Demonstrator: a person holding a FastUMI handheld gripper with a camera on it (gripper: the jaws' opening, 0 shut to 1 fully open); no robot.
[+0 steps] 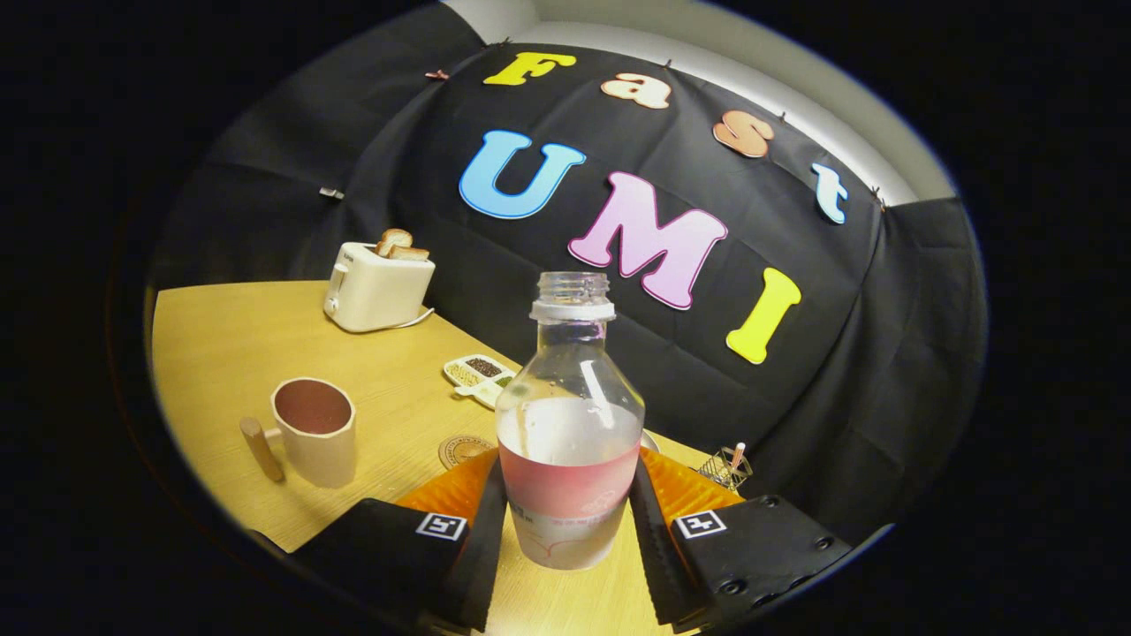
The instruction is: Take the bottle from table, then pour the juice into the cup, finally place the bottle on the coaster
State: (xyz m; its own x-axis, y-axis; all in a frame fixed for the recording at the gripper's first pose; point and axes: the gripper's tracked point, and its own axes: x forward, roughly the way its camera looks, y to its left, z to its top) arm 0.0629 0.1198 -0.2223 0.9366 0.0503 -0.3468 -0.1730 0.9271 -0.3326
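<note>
Bottle (570, 424) uncapped | claw (567, 512) clamped on it | cup (314, 431) nearby

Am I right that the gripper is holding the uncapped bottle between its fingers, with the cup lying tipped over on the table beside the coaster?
Not quite: the gripper view shows the cup upright, not tipped. The gripper does hold the uncapped bottle, near the coaster.

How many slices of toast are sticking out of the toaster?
2: both slices of toast stand side by side in the toaster, far beyond the cup. The claw is shut on the bottle. More may sit hidden inside.
</note>
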